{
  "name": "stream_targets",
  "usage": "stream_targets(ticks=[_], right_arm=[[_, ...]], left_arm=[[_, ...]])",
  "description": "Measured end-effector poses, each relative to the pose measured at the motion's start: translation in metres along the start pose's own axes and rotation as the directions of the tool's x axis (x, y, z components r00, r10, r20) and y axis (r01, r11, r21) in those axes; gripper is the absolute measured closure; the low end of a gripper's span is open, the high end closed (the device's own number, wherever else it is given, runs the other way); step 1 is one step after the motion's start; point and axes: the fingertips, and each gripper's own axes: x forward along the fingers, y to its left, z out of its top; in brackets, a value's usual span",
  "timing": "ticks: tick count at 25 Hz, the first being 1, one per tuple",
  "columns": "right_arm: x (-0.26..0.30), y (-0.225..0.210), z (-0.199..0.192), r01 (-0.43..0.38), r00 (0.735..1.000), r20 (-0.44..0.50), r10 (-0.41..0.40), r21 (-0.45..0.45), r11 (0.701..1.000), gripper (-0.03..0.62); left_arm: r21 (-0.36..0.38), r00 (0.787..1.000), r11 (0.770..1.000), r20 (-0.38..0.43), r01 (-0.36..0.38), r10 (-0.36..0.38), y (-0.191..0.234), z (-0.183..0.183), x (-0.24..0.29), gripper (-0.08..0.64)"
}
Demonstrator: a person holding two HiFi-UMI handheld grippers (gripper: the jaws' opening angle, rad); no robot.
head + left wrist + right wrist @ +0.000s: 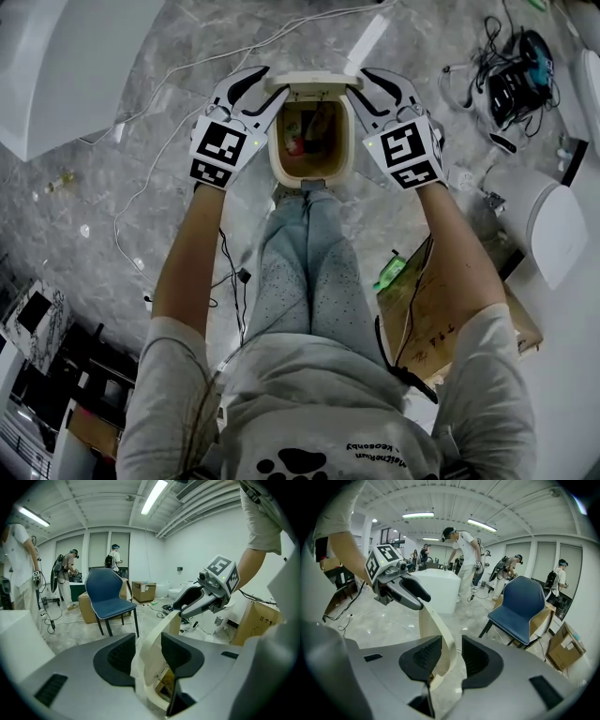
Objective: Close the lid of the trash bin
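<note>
A cream trash bin stands on the floor in front of the person's legs, with rubbish inside. Its lid stands raised at the far side. My left gripper is at the lid's left side edge and my right gripper at its right side edge. In the left gripper view the lid's edge passes between my left gripper's open jaws. The right gripper view shows the lid likewise between my right gripper's open jaws. The pads do not clamp it.
A blue chair and cardboard boxes stand beyond the bin. A flat cardboard box, a white appliance and tangled cables lie to the right. A white table is at the upper left. Several people work in the background.
</note>
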Motion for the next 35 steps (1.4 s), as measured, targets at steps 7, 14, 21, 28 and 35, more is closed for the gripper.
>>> stream_targets(ticks=[7, 14, 21, 28, 35], right_arm=[[0.009, -0.001, -0.005, -0.02, 0.999, -0.031, 0.019, -0.026, 0.999, 0.493], [-0.001, 0.007, -0.013, -0.01, 1.0, -0.03, 0.008, -0.052, 0.999, 0.511], [-0.013, 0.026, -0.021, -0.006, 0.999, -0.033, 0.002, -0.092, 0.996, 0.511], [-0.027, 0.049, -0.032, -0.005, 0.999, -0.046, -0.002, -0.147, 0.989, 0.511], [-0.038, 0.072, -0.045, -0.005, 0.998, -0.062, -0.007, -0.194, 0.981, 0.509]], left_arm=[[0.028, 1.0, 1.0, -0.015, 0.012, -0.011, 0.006, -0.006, 0.003, 0.399], [0.075, 1.0, 0.997, -0.019, 0.011, -0.01, -0.008, -0.008, -0.004, 0.459], [0.106, 1.0, 0.994, -0.022, 0.023, -0.021, -0.027, -0.016, -0.017, 0.459], [0.131, 0.999, 0.99, -0.036, 0.044, -0.039, -0.05, -0.029, -0.03, 0.459], [0.162, 0.997, 0.985, -0.059, 0.068, -0.059, -0.073, -0.044, -0.04, 0.453]])
